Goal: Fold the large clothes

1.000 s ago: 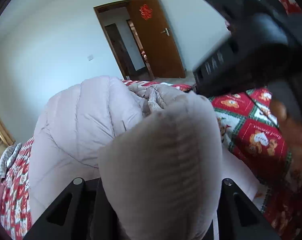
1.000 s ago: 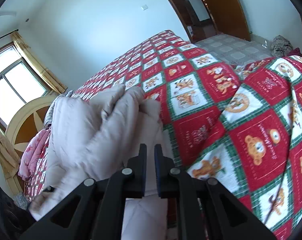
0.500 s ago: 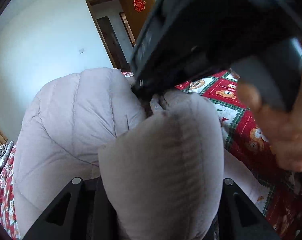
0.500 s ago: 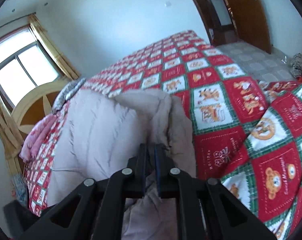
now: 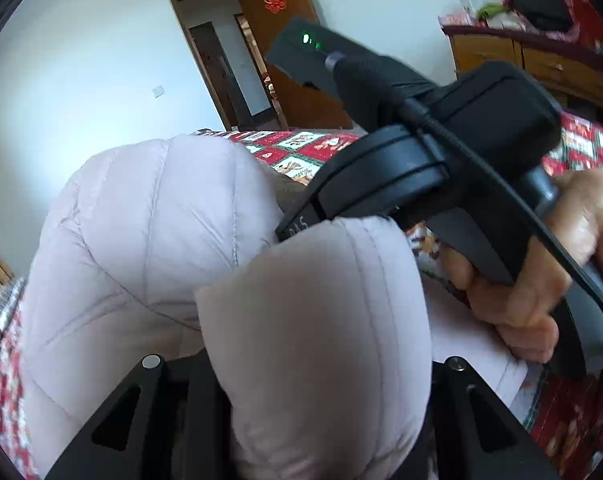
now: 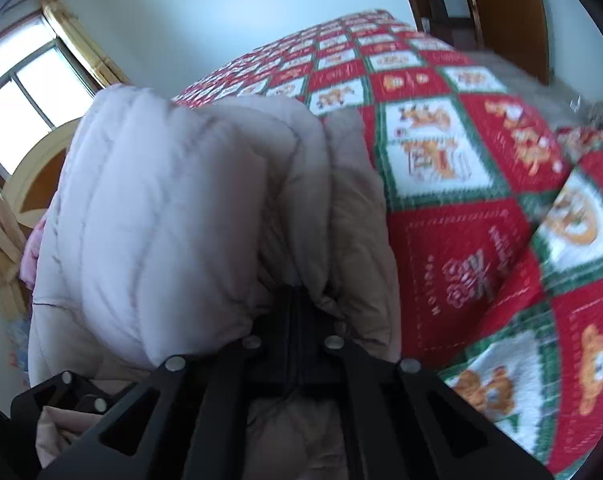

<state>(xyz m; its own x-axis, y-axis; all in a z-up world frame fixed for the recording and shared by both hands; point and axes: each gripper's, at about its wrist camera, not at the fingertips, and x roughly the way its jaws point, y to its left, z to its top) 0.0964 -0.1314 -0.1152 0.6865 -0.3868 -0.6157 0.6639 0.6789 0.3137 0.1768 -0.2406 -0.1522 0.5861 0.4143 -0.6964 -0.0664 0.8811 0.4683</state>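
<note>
A pale pink quilted down jacket (image 5: 141,240) lies bunched on a bed. In the left wrist view a thick puffy fold fills the space between the fingers of my left gripper (image 5: 305,360). The pads still press on that fold while the jaws ease open slightly. My right gripper (image 6: 297,292) is shut, its tips pushed into a crease of the jacket (image 6: 161,200) where the fabric puckers around them. In the left wrist view the right gripper's black body (image 5: 421,152) crosses above the jacket, held by a person's hand (image 5: 541,280); its tips are hidden there.
A red, green and white bear-pattern bedspread (image 6: 481,240) covers the bed. A brown door (image 5: 293,60) stands open behind it. A wooden cabinet (image 5: 541,64) with items on top is at the right. A window (image 6: 21,92) and a curved headboard (image 6: 33,176) lie to the left.
My right gripper came down into the jacket folds, and the small gap between its fingers closed. My left gripper kept its hold on the puffy fold and barely moved.
</note>
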